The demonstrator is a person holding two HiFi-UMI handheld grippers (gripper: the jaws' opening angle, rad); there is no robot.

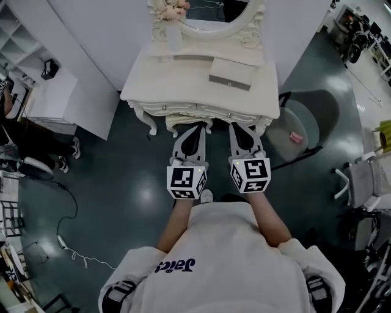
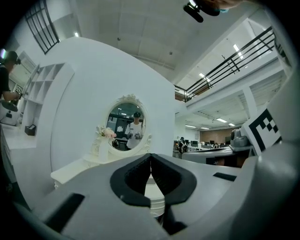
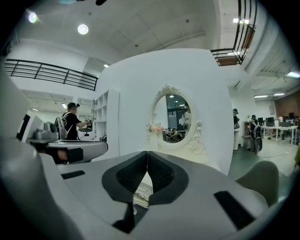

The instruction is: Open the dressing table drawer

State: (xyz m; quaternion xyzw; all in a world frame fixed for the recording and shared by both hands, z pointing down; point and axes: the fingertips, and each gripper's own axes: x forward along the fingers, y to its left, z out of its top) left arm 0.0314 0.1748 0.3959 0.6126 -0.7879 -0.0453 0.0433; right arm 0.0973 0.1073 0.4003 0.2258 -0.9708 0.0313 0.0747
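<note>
The cream dressing table (image 1: pixel 183 85) stands against a white wall straight ahead, and its carved drawer fronts (image 1: pixel 183 110) look closed. My left gripper (image 1: pixel 194 127) and right gripper (image 1: pixel 239 127) are held side by side just in front of the drawers, apart from them. In the left gripper view the left gripper (image 2: pixel 150 157) has its black pads together with nothing between them. The right gripper (image 3: pixel 147 154) is also shut and empty. The table's oval mirror (image 2: pixel 126 125) shows beyond both sets of jaws.
A small grey box (image 1: pixel 231 73) and a vase of flowers (image 1: pixel 173 15) sit on the tabletop. A grey chair (image 1: pixel 305 125) holding a pink item (image 1: pixel 295 137) stands to the right. At the left are a white shelf unit (image 1: pixel 52 92) and a person (image 1: pixel 24 147).
</note>
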